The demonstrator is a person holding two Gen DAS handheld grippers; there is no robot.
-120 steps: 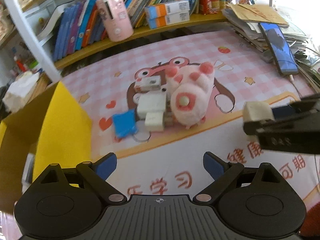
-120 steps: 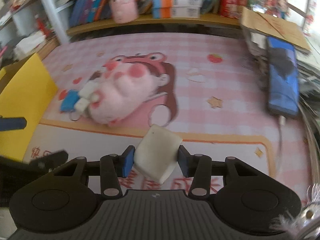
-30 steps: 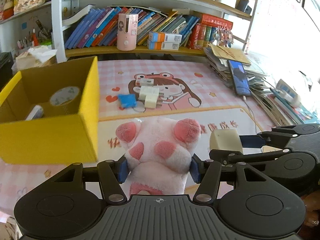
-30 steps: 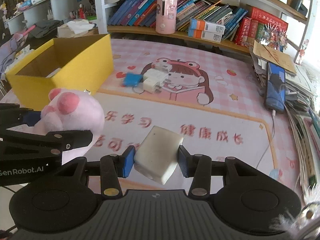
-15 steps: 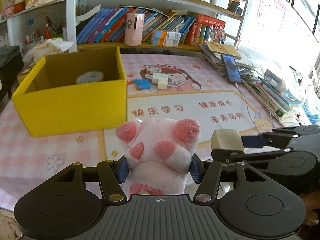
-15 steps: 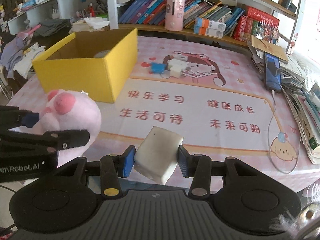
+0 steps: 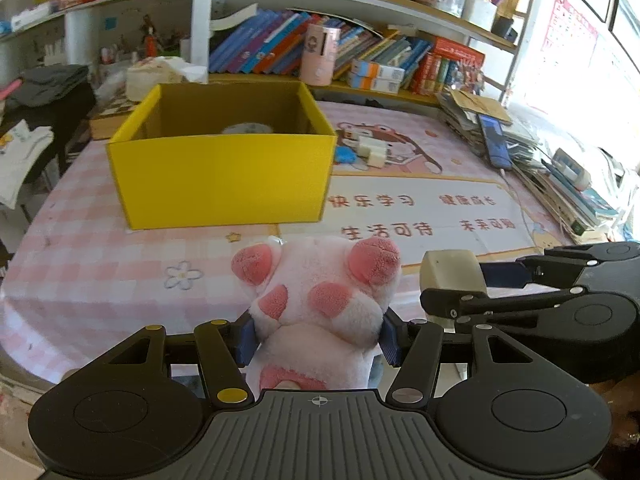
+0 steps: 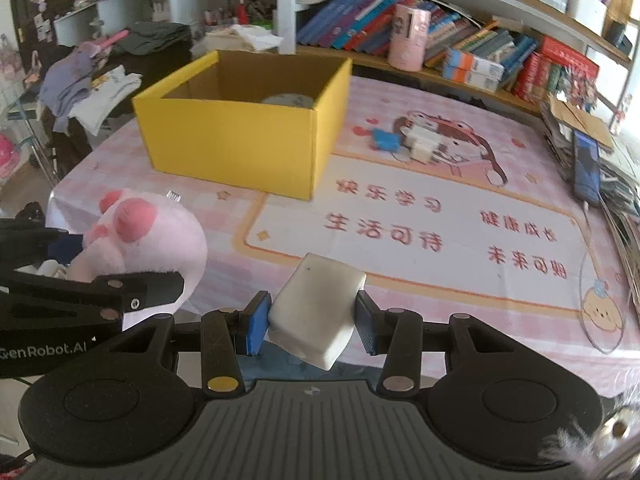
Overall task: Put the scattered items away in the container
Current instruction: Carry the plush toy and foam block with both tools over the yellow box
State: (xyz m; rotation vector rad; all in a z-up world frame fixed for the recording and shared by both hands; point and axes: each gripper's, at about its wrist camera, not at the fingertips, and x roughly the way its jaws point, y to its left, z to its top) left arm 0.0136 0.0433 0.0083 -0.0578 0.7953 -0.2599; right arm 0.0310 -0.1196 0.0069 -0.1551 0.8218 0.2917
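Both grippers have drawn back from the yellow box (image 7: 224,176), the left now carrying the pink plush paw (image 7: 320,304) lifted off the mat (image 8: 440,216).

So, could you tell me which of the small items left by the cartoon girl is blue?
The blue packet, leftmost in the cluster and nearest the yellow box; its neighbours are white.

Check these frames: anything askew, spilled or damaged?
Only a skewed grip: the white block sits tilted, corner-down, between the right gripper pads. The pink plush toy is squarely held in the left gripper. The yellow box stands upright. Nothing spilled or damaged.
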